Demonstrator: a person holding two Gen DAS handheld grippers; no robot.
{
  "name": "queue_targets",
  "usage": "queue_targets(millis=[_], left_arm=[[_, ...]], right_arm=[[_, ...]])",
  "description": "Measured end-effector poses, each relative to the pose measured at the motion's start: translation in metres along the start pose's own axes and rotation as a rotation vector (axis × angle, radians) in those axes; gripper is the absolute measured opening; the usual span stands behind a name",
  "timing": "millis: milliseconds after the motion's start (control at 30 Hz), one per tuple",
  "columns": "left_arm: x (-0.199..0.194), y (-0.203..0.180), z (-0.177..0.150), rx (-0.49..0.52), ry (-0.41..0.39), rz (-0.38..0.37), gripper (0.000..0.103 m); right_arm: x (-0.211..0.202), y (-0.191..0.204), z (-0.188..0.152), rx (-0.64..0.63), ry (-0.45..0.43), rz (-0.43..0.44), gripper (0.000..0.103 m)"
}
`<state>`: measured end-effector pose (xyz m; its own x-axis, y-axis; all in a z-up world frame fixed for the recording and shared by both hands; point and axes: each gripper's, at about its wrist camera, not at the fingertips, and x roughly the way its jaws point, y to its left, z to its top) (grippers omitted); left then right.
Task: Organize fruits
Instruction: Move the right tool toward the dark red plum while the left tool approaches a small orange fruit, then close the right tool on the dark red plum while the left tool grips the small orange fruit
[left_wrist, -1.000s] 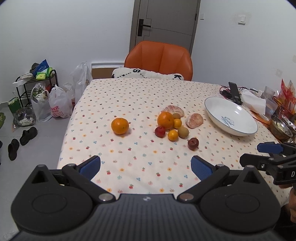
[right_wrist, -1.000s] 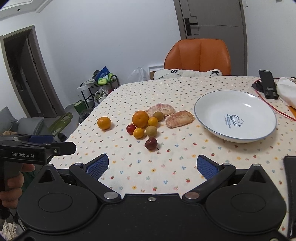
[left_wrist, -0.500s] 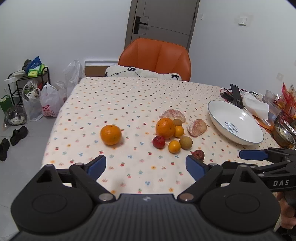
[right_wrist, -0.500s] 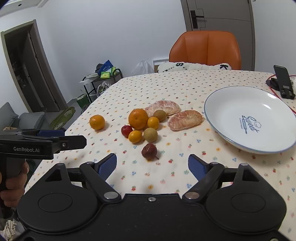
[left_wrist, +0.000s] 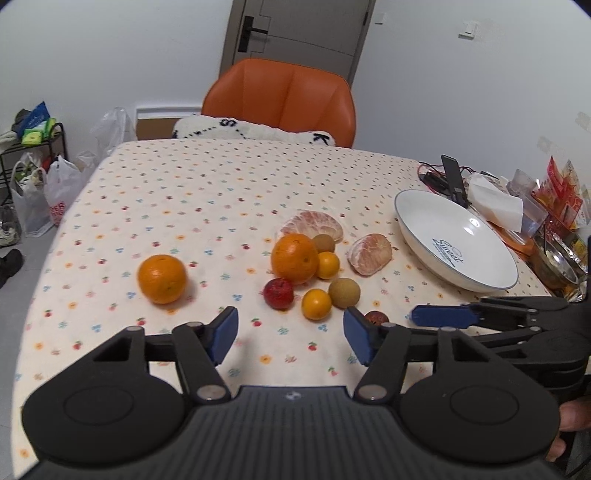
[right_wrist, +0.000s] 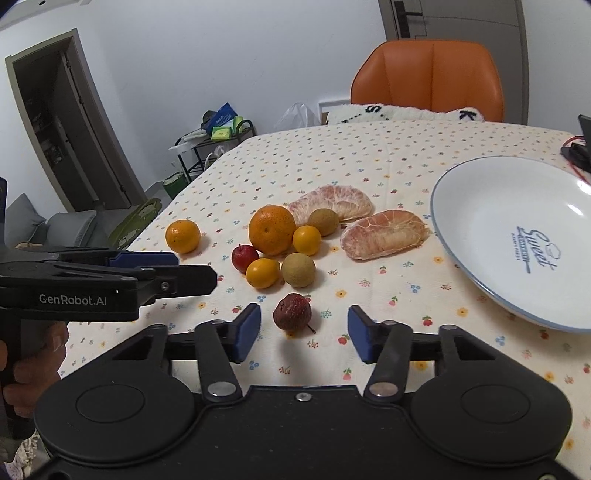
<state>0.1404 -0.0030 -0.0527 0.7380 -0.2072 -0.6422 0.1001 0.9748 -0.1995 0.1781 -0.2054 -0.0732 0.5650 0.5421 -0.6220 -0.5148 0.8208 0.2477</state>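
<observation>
Right gripper (right_wrist: 303, 333) is lined up, jaws spread wide around the dark red, rough-skinned fruit (right_wrist: 292, 312) lying nearest on the dotted tablecloth (right_wrist: 369, 155), not yet pinching. Looks like the first pick: close gently, then carry it to the glossy white plate (right_wrist: 480, 206). Left gripper (left_wrist: 290, 334) hovers spread and empty before the smooth mandarins (left_wrist: 316, 303).

Each tool is matte black plastic with two round discs and a ribbed centre panel; the left tool (left_wrist: 290, 338) and right tool (right_wrist: 303, 334) carry blue finger pads (right_wrist: 246, 332) and silver pivot screws; white "GenRobot.AI" lettering marks one side.
</observation>
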Motion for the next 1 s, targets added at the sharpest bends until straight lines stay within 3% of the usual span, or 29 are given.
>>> queue_targets(millis=[133, 300, 433, 733, 833, 1000], left_arm=[[0.011, -0.001, 0.002, 0.004, 0.008, -0.009, 0.056], [0.023, -0.002, 0.005, 0.002, 0.024, -0.038, 0.045], [0.031, -0.005, 0.007, 0.003, 0.033, -0.059, 0.036], [0.048, -0.014, 0.005, 0.006, 0.06, -0.059, 0.035], [0.05, -0.015, 0.004, 0.011, 0.059, -0.055, 0.021], [0.042, -0.019, 0.006, 0.017, 0.038, -0.052, 0.021]], right_arm=[[0.008, -0.001, 0.001, -0.009, 0.009, 0.019, 0.044], [0.014, -0.003, 0.002, -0.022, 0.02, 0.05, 0.024], [0.011, -0.005, 0.003, -0.032, 0.02, 0.06, 0.023], [-0.001, -0.014, 0.006, -0.022, 0.001, 0.04, 0.023], [-0.005, -0.016, 0.007, -0.02, -0.01, 0.026, 0.023], [-0.015, -0.02, 0.008, -0.014, -0.036, 0.002, 0.023]])
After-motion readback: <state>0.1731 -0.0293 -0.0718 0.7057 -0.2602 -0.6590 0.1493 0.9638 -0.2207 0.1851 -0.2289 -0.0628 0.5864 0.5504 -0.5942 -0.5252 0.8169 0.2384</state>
